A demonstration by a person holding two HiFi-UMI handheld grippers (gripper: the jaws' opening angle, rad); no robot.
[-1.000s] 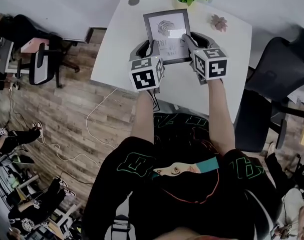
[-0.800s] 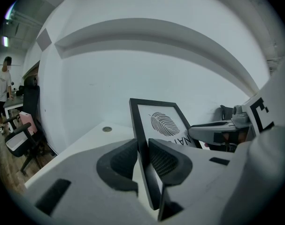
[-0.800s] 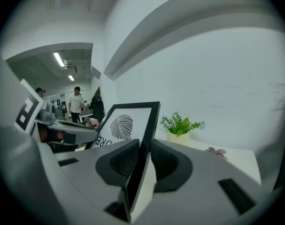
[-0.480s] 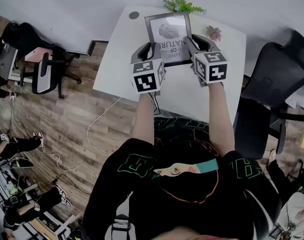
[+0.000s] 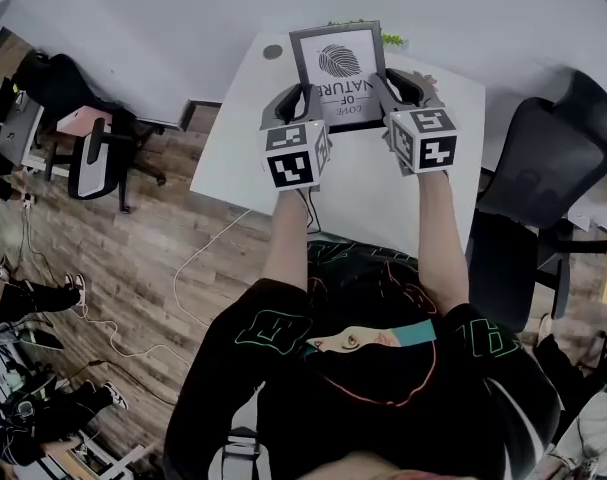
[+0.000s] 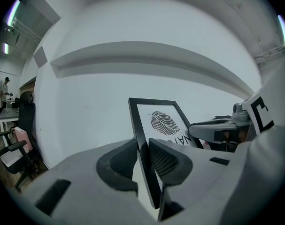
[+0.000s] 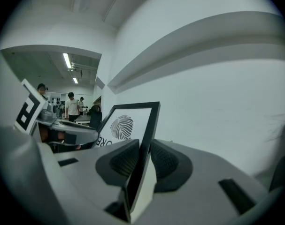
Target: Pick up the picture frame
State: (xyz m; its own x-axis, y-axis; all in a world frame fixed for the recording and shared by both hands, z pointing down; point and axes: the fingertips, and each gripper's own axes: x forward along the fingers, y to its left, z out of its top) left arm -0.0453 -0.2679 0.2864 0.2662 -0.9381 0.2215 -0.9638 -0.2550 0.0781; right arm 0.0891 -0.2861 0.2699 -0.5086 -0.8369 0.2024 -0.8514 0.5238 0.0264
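Note:
A black picture frame [image 5: 338, 71] with a leaf print and lettering hangs in the air above the white table [image 5: 233, 138], held by both side edges. My left gripper [image 5: 301, 100] is shut on its left edge, and the frame [image 6: 143, 144] stands pinched between the grey pads in the left gripper view. My right gripper [image 5: 380, 92] is shut on the right edge; in the right gripper view the frame [image 7: 141, 153] runs up between the pads. The frame tilts back, its print facing up towards the head camera.
A small green plant [image 5: 391, 40] peeks out behind the frame's top, and a round cable port [image 5: 272, 52] sits at the table's far left. A black office chair [image 5: 543, 168] stands to the right, another chair [image 5: 93, 153] to the left on the wooden floor.
Both grippers have risen with the frame, lifting it off the table. The frame has tilted more upright and now covers most of the plant.

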